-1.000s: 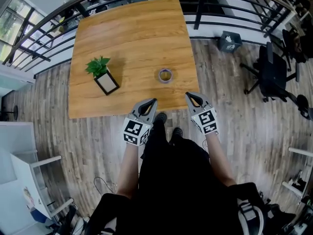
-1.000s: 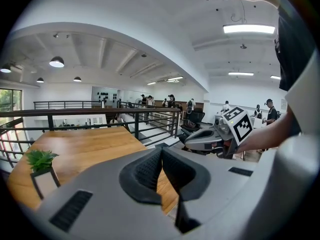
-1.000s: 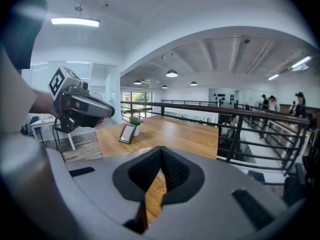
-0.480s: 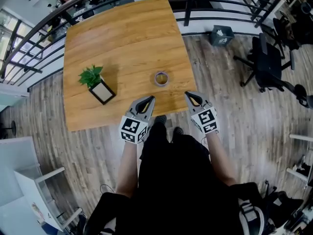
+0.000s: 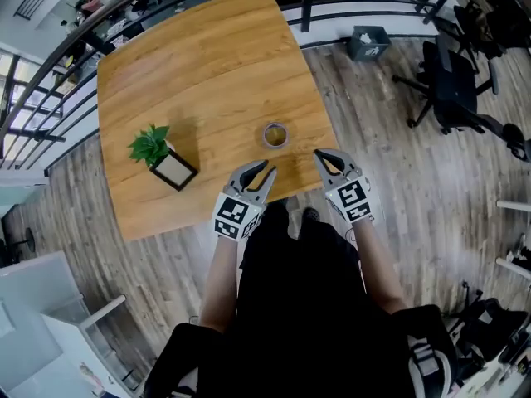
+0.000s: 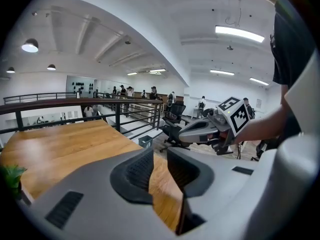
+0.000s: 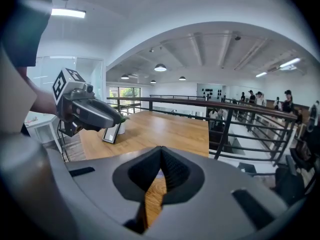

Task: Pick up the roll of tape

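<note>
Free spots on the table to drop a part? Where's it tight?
The whole far half of the table, up to its far edge, is bare. So is the strip between the potted plant and the tape roll. Tight: the near edge by the tape roll, where the left hand-held gripper, jaws just opening and empty, and the right hand-held gripper hover.

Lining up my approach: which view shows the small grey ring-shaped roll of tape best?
Head view: the grey tape roll lies in full sight, seen from above, on the wooden table near its front edge. Neither gripper view shows it clearly.
</note>
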Demonstrator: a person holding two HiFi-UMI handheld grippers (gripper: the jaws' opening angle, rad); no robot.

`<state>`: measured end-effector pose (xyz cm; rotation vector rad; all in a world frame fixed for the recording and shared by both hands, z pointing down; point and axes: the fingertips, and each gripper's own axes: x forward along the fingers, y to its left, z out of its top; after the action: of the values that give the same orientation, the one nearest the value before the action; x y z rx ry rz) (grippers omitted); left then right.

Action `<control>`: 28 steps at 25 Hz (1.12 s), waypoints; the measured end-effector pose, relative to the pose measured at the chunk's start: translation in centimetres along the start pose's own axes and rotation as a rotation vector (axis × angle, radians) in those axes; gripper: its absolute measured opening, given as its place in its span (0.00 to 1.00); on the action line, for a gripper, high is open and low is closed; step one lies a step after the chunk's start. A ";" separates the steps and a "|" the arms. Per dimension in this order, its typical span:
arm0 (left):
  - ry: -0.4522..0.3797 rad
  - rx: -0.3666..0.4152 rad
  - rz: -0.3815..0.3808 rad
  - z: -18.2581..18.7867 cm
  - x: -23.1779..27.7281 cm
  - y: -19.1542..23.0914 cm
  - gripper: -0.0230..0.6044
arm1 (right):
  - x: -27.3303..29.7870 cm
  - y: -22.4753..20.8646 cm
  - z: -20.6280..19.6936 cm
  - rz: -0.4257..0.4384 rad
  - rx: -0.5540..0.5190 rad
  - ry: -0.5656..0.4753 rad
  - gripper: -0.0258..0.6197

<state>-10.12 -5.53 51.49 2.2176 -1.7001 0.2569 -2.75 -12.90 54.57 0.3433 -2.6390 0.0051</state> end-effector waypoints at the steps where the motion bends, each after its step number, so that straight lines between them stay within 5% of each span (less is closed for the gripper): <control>1: 0.013 0.001 -0.013 -0.4 0.4 0.2 0.16 | 0.1 -0.2 -0.1 -0.008 0.005 0.005 0.05; 28: 0.242 0.148 -0.253 -6.4 6.9 3.3 0.22 | 1.4 -1.4 -2.4 -0.200 0.150 0.089 0.05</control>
<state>-11.05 -10.17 60.30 2.3653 -1.2983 0.5776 -2.48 -14.43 57.30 0.6412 -2.5109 0.1506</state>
